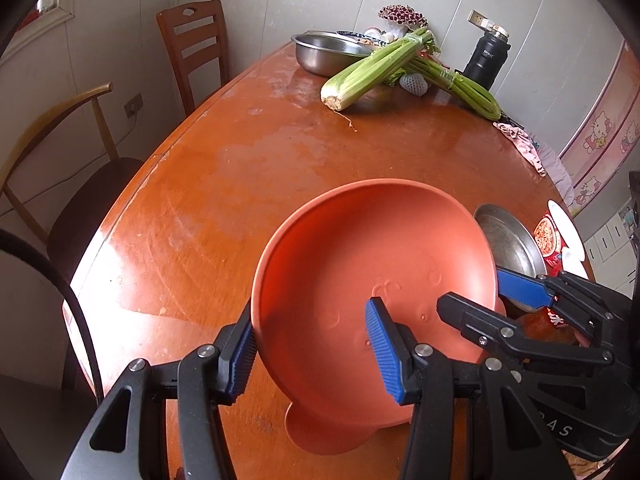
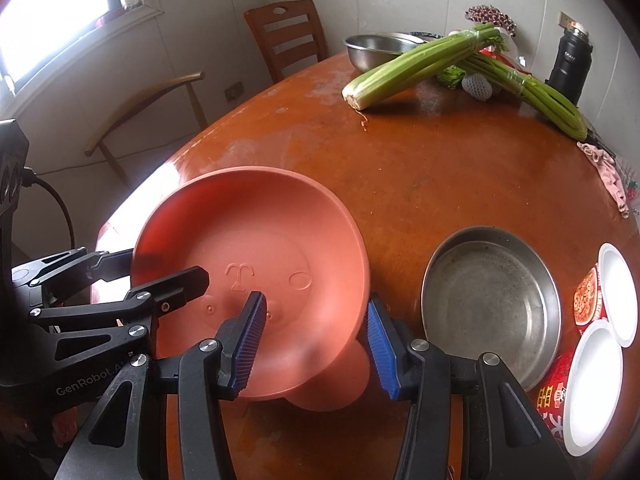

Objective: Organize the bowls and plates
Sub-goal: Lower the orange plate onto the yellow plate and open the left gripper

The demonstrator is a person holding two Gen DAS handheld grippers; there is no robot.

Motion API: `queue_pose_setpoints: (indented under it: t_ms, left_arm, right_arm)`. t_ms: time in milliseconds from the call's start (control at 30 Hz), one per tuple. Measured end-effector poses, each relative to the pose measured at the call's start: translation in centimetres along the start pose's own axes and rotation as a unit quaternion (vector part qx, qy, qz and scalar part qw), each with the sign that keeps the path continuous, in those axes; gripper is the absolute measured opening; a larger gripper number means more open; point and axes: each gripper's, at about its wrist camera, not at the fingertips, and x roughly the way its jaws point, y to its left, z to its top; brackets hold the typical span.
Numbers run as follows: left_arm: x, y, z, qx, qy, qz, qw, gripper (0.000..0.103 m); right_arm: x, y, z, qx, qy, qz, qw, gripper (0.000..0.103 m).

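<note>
An orange plastic bowl (image 1: pixel 360 264) (image 2: pixel 256 256) with a round suction foot is held between both grippers over the brown table (image 1: pixel 240 184) (image 2: pixel 420 184), tilted a little. My left gripper (image 1: pixel 312 354) (image 2: pixel 156 270) is shut on the bowl's left wall, one blue pad outside and one inside. At the bowl's right wall my right gripper (image 2: pixel 314 346) (image 1: pixel 492 300) is shut the same way. A shallow steel plate (image 2: pixel 492 304) (image 1: pixel 508 240) lies on the table just right of the bowl. A steel bowl (image 1: pixel 324 52) (image 2: pixel 372 50) stands at the table's far end.
Celery bunches (image 1: pixel 376 68) (image 2: pixel 416 72) and a black flask (image 1: pixel 486 56) (image 2: pixel 570 64) lie at the far end. Two white-lidded noodle cups (image 2: pixel 596 384) sit at the right edge, a pink cloth (image 2: pixel 608 176) further back. Two chairs (image 1: pixel 192 48) stand left of the table.
</note>
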Motion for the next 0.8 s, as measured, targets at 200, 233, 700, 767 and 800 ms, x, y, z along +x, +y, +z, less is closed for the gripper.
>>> queue_pose_setpoints:
  t_ms: [200,233,700,767,800]
  left_arm:
    - [0.2,0.0,0.3,0.004,-0.003,0.005,1.0000,0.052]
    - [0.3,0.0,0.3,0.004,-0.003,0.006,1.0000,0.052]
    - [1.3,0.0,-0.2,0.011,0.008,0.015,0.9998,0.052]
    - [1.4,0.0,-0.1,0.010,0.008,0.014,0.9998,0.052]
    - [1.4,0.0,-0.1,0.009,0.008,0.013,0.9998,0.052]
  right_arm:
    - [0.6,-0.5,0.1,0.005,0.006,0.001,1.000,0.052]
    - [0.7,-0.4,0.1,0.005,0.006,0.002,1.000,0.052]
    - [1.2,-0.1,-0.1,0.001,0.013,-0.010,1.000,0.052]
    - [1.3,-0.1,-0.1,0.000,0.014,-0.014,1.000,0.052]
    - [1.4,0.0,-0.2,0.000,0.015,-0.015,1.000,0.052]
